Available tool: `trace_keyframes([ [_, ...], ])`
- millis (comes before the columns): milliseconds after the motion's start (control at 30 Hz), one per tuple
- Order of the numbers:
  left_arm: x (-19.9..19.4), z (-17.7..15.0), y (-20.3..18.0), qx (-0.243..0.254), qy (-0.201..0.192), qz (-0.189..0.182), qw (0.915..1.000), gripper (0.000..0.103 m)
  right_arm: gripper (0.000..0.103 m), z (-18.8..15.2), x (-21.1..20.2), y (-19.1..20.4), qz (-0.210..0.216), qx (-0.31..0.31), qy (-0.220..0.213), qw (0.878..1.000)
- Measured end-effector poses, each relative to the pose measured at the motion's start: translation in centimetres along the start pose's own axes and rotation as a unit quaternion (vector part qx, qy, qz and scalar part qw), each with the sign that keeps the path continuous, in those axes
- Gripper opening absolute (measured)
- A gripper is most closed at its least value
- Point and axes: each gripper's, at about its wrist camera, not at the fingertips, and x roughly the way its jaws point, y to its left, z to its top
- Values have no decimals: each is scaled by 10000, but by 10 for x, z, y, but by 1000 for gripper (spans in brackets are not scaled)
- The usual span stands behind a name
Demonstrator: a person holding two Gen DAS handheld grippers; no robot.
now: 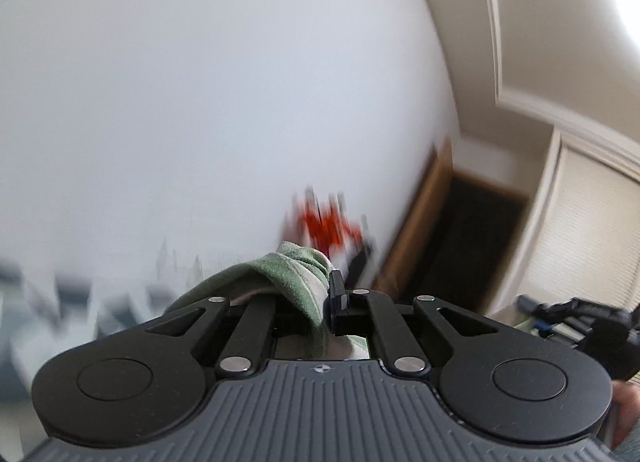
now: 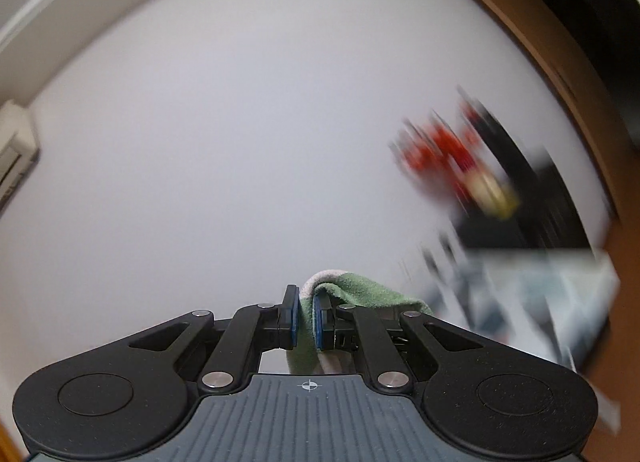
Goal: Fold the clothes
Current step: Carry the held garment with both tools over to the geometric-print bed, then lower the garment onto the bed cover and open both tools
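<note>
Gripping the green garment (image 1: 294, 282), the left tongs (image 1: 320, 302) and right tongs (image 2: 306, 316) each clamp a fold before a white wall (image 2: 240, 122).

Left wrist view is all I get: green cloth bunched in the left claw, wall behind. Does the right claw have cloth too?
Observer: Yes. The right claw is shut on green cloth, pinched between its blue pads.
Operator: Same fabric as mine?
Observer: Same green colour with a pale edge; whether it is one garment, no view shows.
Operator: Anything on its left side of the room? I only see wall there.
Observer: A pale wall-mounted unit sits at the left edge of the right wrist view, below the ceiling moulding.
</note>
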Motion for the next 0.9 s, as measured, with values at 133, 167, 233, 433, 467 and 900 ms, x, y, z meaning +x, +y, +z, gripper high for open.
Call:
trace_keyframes([
  [133, 23, 34, 36, 305, -612, 431, 9967, 8, 7, 39, 99, 5, 315, -222, -326, 9987],
  [167, 26, 37, 47, 334, -661, 564, 9957, 8, 7, 35, 122, -3, 237, -220, -199, 9993],
  [233, 26, 25, 73, 371, -483, 987, 9932, 8, 7, 17, 166, -25, 106, -150, 217, 9996],
  [433, 1, -82, 163, 119, 798, 2987, 9509, 8, 7, -142, 295, -131, -326, 375, 2678, 9622],
  [467, -5, -105, 176, 69, 1006, 3353, 9367, 8, 8, -178, 313, -145, -326, 446, 3166, 9469],
  [900, 28, -152, 132, -250, 1075, 5878, 8015, 82, 58, -263, 361, -192, 693, 857, 5422, 8330],
])
